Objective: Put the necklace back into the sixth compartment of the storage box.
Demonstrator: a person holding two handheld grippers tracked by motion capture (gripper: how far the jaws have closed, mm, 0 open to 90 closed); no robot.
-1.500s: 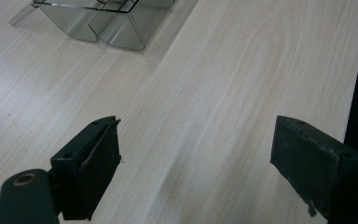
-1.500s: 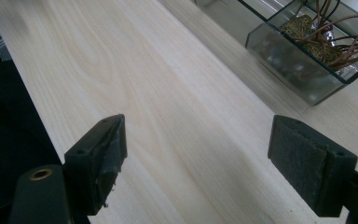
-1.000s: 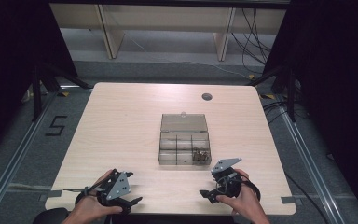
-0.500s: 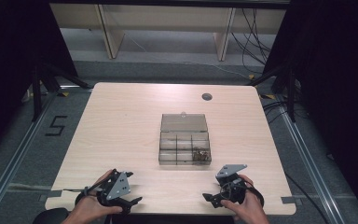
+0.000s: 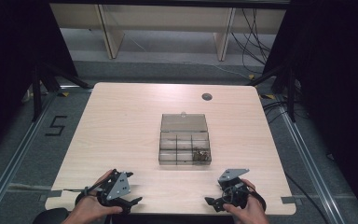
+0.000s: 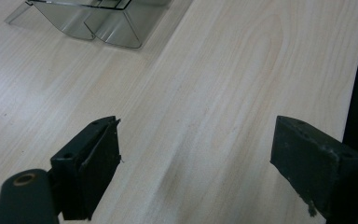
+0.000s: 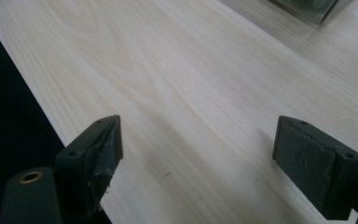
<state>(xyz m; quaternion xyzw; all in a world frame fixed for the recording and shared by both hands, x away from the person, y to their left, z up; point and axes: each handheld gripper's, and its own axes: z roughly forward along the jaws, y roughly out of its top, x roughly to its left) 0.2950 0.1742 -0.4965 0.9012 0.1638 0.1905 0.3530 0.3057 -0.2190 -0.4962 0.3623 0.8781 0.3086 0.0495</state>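
Grippers idling at near table edge, left gripper (image 5: 133, 201) and right gripper (image 5: 210, 201) both spread, nothing held. Compartment box (image 5: 184, 140) sitting mid-table, lid open; approach low and slow, jaws kept wide.

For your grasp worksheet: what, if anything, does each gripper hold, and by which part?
Nothing. The left gripper and right gripper are both open over bare table.

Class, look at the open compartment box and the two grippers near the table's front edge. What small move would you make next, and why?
Probably bring the right gripper forward toward the box. Both grippers are open and hold nothing, the left gripper lies farther off, and the small parts sit in the box's near right compartment, closest to the right one. The lid is already open.
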